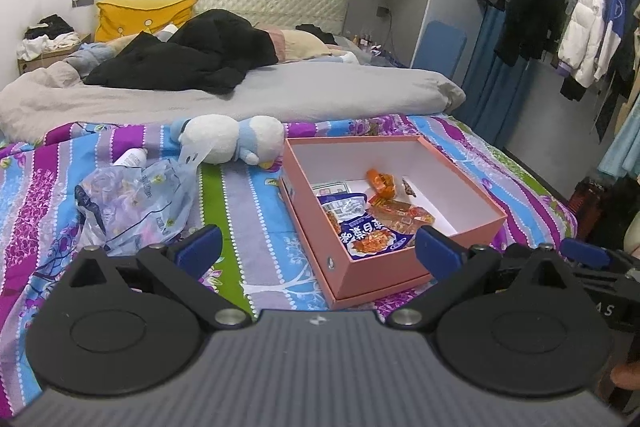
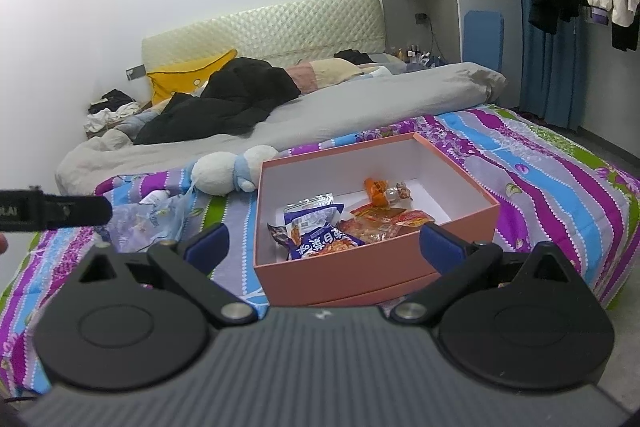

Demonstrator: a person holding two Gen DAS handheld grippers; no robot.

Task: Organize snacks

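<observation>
Snacks (image 1: pixel 372 223) sit piled in the pink box (image 1: pixel 376 271) on the striped bed: light, crinkly, slippery packets, best pinched at a sealed edge. Left hand-held gripper (image 1: pixel 318 251) and right hand-held gripper (image 2: pixel 324 243) both hang wide, empty; plastic bag (image 1: pixel 132 203) perhaps holds more, with open bedspread between
</observation>
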